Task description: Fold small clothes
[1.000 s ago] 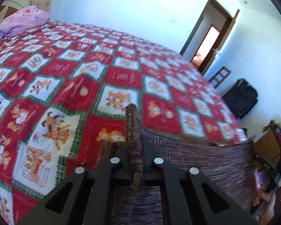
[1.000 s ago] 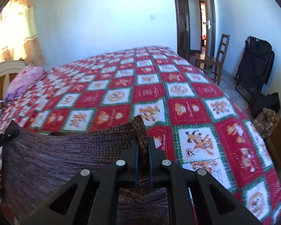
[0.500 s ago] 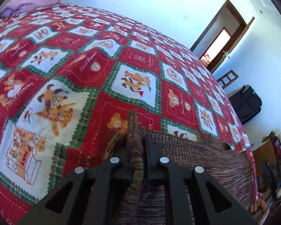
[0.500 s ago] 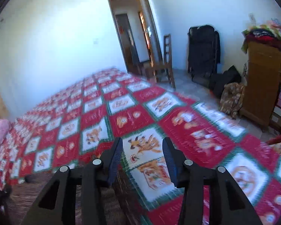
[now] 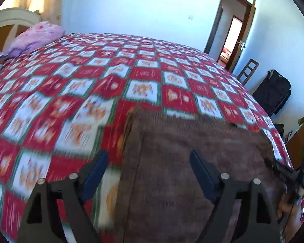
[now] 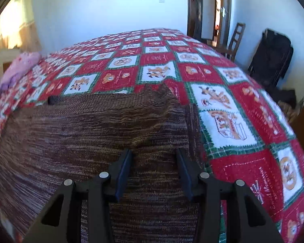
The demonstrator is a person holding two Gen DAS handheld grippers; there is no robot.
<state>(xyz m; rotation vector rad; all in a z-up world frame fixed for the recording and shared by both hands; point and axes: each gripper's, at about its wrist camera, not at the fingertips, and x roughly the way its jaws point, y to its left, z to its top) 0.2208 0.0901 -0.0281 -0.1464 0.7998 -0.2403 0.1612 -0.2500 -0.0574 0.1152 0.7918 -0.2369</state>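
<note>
knit garment (brown, ribbed) flat on quilted bedspread.

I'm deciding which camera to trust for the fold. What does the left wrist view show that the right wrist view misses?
Only the left wrist view shows the other gripper, the right gripper, at the garment's right edge, and the left gripper, its jaws opening with nothing pinched. Only the right wrist view shows the knit texture sharply and a raised, rumpled far corner. Both share the brown knit garment lying spread on the red patchwork bedspread, the pink pillow, wooden chair and doorway.
</note>
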